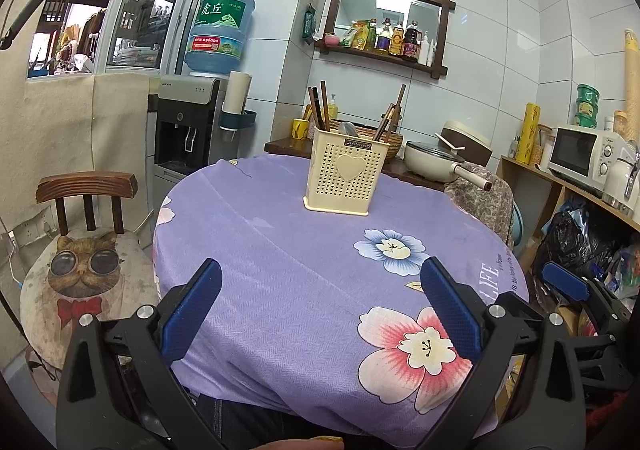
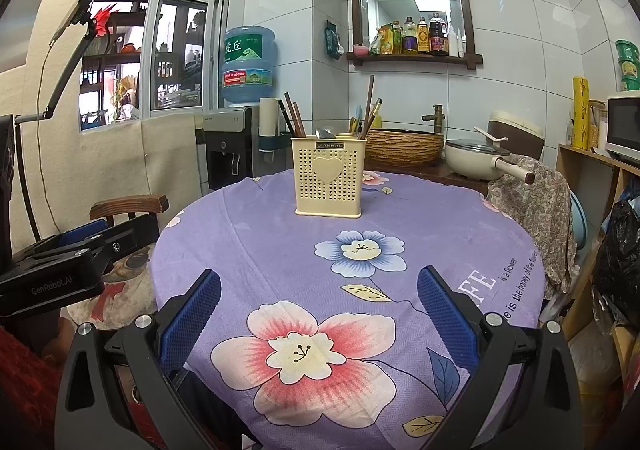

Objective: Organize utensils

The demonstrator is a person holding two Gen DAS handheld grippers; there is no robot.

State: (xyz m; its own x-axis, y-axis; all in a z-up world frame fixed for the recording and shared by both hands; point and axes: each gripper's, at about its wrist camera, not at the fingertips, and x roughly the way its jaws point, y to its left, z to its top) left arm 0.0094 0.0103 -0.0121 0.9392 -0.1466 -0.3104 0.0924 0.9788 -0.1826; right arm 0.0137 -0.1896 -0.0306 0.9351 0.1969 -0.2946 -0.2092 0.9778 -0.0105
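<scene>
A cream perforated utensil holder (image 1: 344,169) with a heart on its front stands on the far part of the round table (image 1: 280,270); it also shows in the right wrist view (image 2: 328,177). Brown chopsticks (image 1: 320,105) stick up from its left side and more chopsticks (image 1: 390,117) from its right, seen also in the right wrist view (image 2: 294,117). A metal spoon (image 2: 326,133) rests inside. My left gripper (image 1: 320,302) is open and empty above the near table edge. My right gripper (image 2: 320,306) is open and empty, to the right of the left one.
A purple floral cloth (image 2: 360,250) covers the table. A wooden chair with a cat cushion (image 1: 80,262) stands at the left. A water dispenser (image 1: 188,121), a basin (image 2: 404,145), a pan (image 2: 476,161) and a microwave (image 1: 580,149) are behind and to the right.
</scene>
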